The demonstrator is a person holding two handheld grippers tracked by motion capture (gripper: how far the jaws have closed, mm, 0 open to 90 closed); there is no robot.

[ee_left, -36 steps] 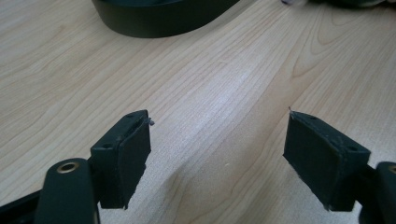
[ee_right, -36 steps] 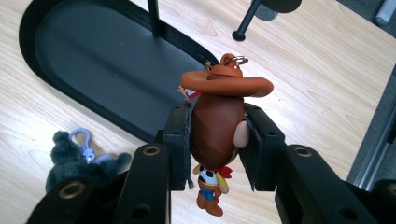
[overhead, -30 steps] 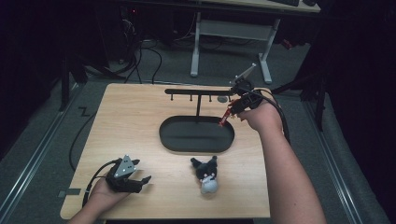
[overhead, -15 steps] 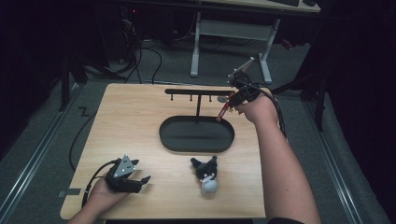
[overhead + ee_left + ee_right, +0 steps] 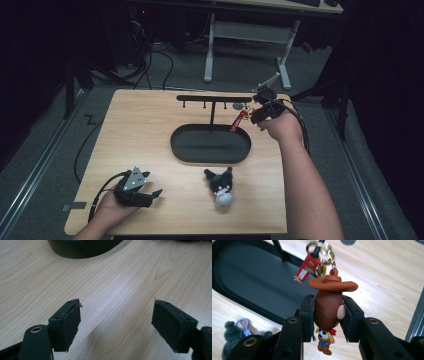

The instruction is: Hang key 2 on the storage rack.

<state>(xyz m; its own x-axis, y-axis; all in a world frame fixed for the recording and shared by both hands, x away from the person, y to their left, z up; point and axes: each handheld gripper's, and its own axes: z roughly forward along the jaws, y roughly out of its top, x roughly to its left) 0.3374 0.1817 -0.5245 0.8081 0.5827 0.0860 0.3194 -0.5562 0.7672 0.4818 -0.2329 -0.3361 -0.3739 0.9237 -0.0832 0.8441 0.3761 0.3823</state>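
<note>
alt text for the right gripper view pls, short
The right gripper clamps its two black jaws on the brown head of a cowboy figure keychain with an orange-brown hat, its metal ring and red tag hanging above. Behind lie the black oval tray on the wooden table, and a dark plush toy at lower left.

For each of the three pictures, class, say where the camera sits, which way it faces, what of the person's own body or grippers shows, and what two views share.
High view: above the person's side, looking forward and down on the table; both forearms, left gripper, right gripper.
Left gripper view: rides the left gripper, low over the wood, towards the black tray; its jaws stand open.
Right gripper view: rides the right gripper, looking at the cowboy keychain it clamps.
Shared: the tray and the plush toy appear in the high and right gripper views.
</note>
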